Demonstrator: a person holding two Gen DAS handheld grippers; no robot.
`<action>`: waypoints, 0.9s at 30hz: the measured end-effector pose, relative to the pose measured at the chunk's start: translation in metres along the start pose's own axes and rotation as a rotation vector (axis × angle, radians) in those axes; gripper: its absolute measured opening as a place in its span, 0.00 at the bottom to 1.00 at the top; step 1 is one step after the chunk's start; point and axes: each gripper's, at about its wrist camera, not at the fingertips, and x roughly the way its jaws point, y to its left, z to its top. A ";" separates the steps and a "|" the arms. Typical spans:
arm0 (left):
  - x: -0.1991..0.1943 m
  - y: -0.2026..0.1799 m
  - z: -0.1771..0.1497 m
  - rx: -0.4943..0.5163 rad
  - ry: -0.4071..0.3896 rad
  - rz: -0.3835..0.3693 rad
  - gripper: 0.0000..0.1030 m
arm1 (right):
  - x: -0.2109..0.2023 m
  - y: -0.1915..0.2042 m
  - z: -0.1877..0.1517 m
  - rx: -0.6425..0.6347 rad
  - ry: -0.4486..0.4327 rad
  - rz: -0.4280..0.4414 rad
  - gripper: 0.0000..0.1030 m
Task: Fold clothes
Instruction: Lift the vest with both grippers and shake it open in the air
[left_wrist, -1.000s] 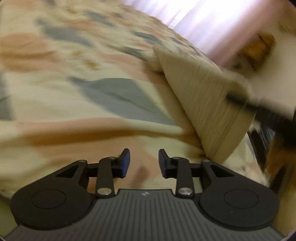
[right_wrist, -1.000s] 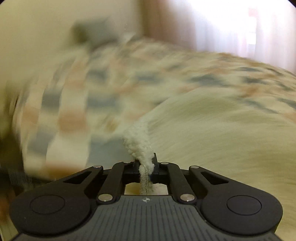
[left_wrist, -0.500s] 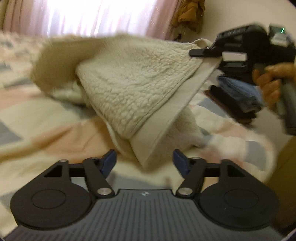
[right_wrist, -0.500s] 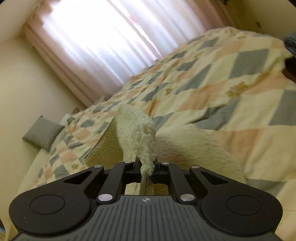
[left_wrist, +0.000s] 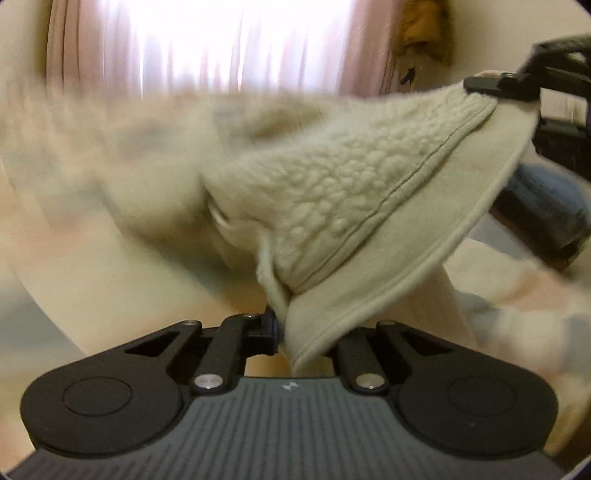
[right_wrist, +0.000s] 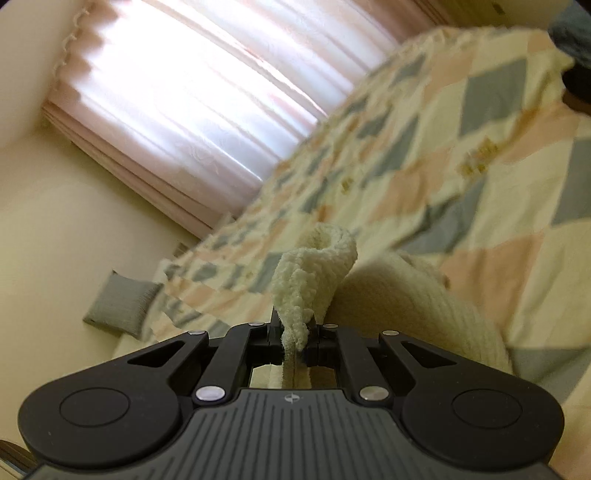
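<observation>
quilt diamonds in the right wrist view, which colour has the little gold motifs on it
The cream diamonds on the quilt carry the small gold motifs. The grey-blue diamonds and peach diamonds look plain, though blur hides fine detail.

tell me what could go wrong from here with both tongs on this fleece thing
1. The left tongs seem to pinch only the hem corner of the cream fleece garment; a tug could pull it free.
2. The right tongs clamp a thin bunched edge, which may slip under the hanging weight.
3. The rest sags toward the patchwork quilt, so it could drag and fold crooked.
</observation>
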 end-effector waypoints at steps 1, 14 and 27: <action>-0.002 0.006 0.009 0.019 -0.015 0.019 0.08 | -0.004 0.007 0.004 -0.001 -0.029 0.015 0.07; -0.102 -0.049 -0.059 0.451 -0.039 -0.010 0.31 | -0.138 0.030 -0.075 -0.078 -0.248 0.055 0.08; -0.132 -0.088 -0.229 0.580 0.157 0.040 0.42 | -0.166 -0.070 -0.179 -0.287 0.017 -0.493 0.61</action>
